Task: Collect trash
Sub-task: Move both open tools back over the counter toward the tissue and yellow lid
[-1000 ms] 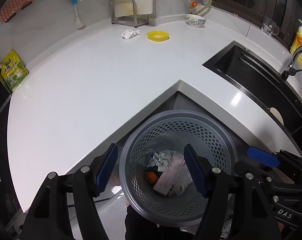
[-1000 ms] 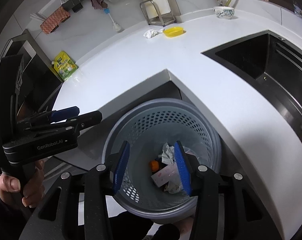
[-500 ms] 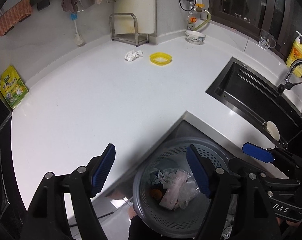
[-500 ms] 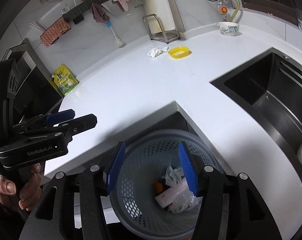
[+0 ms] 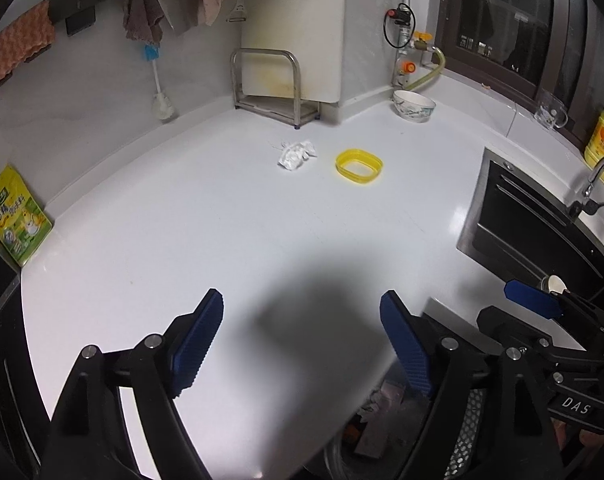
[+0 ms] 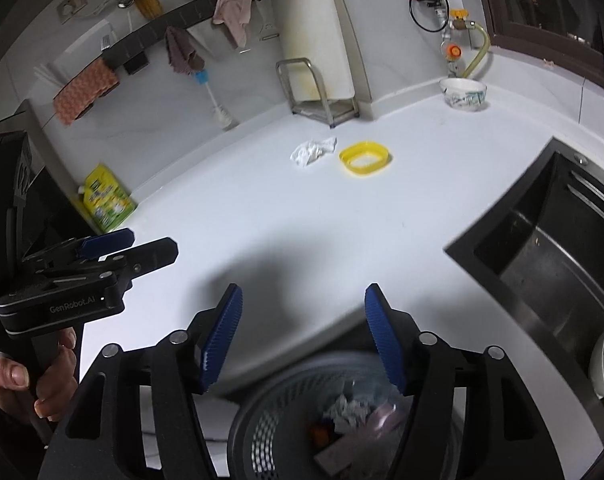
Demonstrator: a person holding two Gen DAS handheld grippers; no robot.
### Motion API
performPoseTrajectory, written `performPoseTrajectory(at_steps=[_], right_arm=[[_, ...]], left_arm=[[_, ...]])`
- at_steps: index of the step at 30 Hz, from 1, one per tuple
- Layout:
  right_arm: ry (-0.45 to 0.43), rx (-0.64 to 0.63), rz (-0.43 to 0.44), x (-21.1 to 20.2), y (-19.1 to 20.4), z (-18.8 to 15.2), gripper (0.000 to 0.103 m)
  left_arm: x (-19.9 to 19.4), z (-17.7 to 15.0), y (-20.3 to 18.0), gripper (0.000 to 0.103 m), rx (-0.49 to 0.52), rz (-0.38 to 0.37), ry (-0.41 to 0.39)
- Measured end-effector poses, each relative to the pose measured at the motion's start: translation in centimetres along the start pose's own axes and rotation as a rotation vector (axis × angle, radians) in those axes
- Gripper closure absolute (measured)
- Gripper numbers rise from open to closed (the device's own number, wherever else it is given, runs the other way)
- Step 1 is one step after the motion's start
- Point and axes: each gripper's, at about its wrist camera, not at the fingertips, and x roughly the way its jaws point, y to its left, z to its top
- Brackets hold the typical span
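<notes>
Crumpled white paper tissue (image 5: pixel 296 154), a scrap of trash, lies on the white stone worktop (image 5: pixel 222 232) far ahead of both hand-held grippers, near the back corner. Just to its right, apart from it, sits a shallow yellow oval plastic lid (image 5: pixel 359 165), likely the other piece left to clear.

The left hand-held gripper (image 5: pixel 300 340) hangs over the near part of the worktop, its blue ribbed pads wide apart and opening further, with nothing between them. The right hand-held gripper (image 6: pixel 302 340) is beside it, also empty, its jaws likewise spreading. Both appear to be readied this way so each can close around a piece once it gets there.

Below and behind the right hand-held gripper, tucked into the inner corner of the worktop, stands a round grey perforated plastic waste basket (image 6: pixel 270 428). It holds crumpled paper, a pale carton and something orange, and it seems placed there so trash can be dropped straight in from the edge.

Off to the right of the grippers is a dark steel sink (image 6: pixel 550 248). A person's hand (image 6: pixel 30 380) grips the left tool's handle
</notes>
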Motion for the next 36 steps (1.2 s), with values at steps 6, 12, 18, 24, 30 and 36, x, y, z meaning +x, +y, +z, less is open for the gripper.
performPoseTrajectory(at_steps=[6, 12, 18, 24, 30, 36], right_arm=[[-0.02, 0.007, -0.029, 3.0, 1.1, 2.8, 0.033], [-0.04, 0.03, -0.05, 6.0, 1.6, 5.3, 0.031], [-0.032, 0.043, -0.089, 9.3, 1.2, 7.8, 0.031], [-0.025, 0.047, -0.137, 12.5, 0.1, 10.0, 0.031], [-0.01, 0.014, -0.202, 15.9, -1.6, 12.2, 0.03], [0.018, -0.016, -0.217, 18.6, -4.6, 14.2, 0.029]], left_arm=[[2.3, 2.5, 3.0, 0.018, 0.011, 0.0, -0.012], [4.9, 4.8, 6.0, 0.014, 0.03, 0.004, -0.003], [7.5, 6.9, 8.2, 0.008, 0.029, 0.0, -0.008], [11.0, 9.7, 9.4, 0.007, 0.024, -0.012, -0.013], [14.8, 11.7, 8.9, 0.007, 0.046, -0.03, -0.007], [18.0, 13.0, 8.1, 0.007, 0.048, -0.053, 0.001]])
